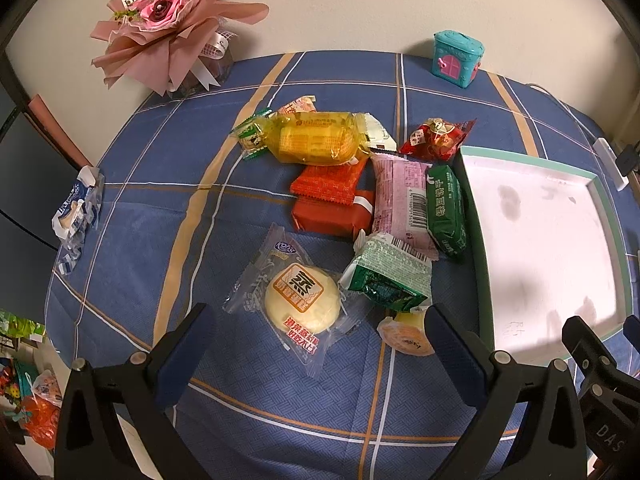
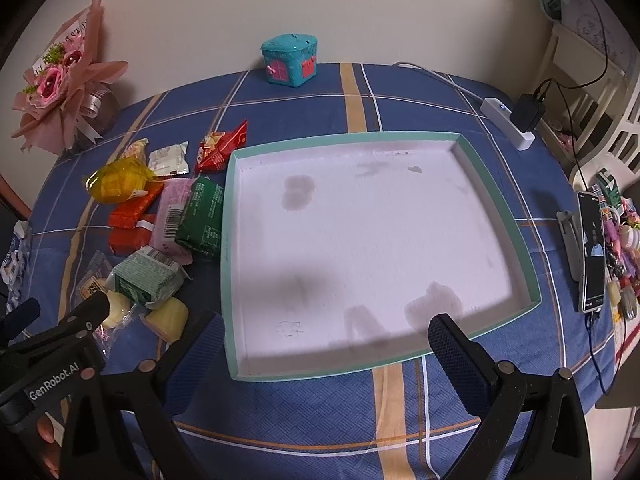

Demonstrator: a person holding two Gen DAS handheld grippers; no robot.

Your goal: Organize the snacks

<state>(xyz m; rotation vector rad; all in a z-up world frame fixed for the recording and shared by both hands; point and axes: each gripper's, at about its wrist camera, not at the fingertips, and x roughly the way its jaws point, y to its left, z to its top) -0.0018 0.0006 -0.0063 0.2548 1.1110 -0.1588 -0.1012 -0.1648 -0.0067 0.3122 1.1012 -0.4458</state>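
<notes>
I am working over a table in a lived-in home room: a blue plaid tablecloth, a pink paper-wrapped bouquet against the plain wall, a teal toy house, a charging phone and white furniture alongside.

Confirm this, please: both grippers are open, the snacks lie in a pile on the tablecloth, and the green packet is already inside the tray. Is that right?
Not quite. The green packet is not inside the tray; it lies on the tablecloth against the tray's outer wall, as the right wrist view shows. The rest holds: left gripper and right gripper are open.
</notes>
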